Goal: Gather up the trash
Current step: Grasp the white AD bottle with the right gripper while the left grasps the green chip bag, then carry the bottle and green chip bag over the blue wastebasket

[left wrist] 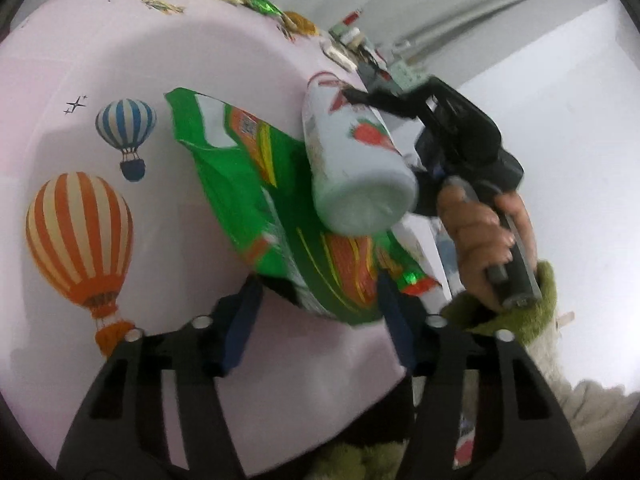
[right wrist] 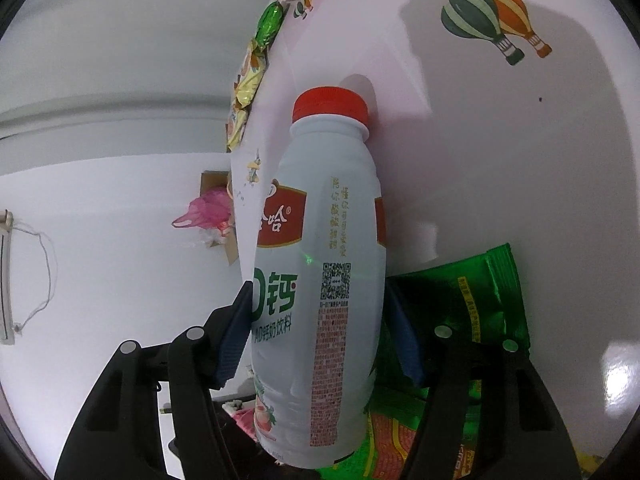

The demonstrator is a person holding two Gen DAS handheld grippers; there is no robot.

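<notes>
The white bottle [right wrist: 316,280] with the red cap [right wrist: 330,105] is the thing to steer by here. It is a milk-drink bottle with a red and green label, and the right gripper [right wrist: 316,336] has it clamped: both blue pads press against its lower body, one on each side, with the cap pointing away from the gripper over the pale pink bench [right wrist: 500,160]. From the left wrist view the same bottle [left wrist: 356,160] shows its round base, and the hand [left wrist: 480,240] gripping the right gripper's handle sits just beyond it, a fuzzy green sleeve [left wrist: 516,308] at the wrist.

Right under the bottle lies a green snack bag [left wrist: 248,184], crinkled, with orange and yellow print. The left gripper [left wrist: 320,320] is at the bag's near end; its two blue pads stand on either side of that end (whether they actually pinch the foil I cannot tell, as the picture is blurred there). In the right wrist view the bag [right wrist: 472,304] spreads out beside and below the bottle.

Past the bottle's cap, along the bench's far edge, runs a row of small wrappers [right wrist: 248,92], yellow, green and gold. Printed hot-air balloons [left wrist: 80,236] decorate the bench surface beside the bag. Off the bench, beyond its edge from the bottle, a cardboard box [right wrist: 212,184] holds a pink plastic bag [right wrist: 204,212].
</notes>
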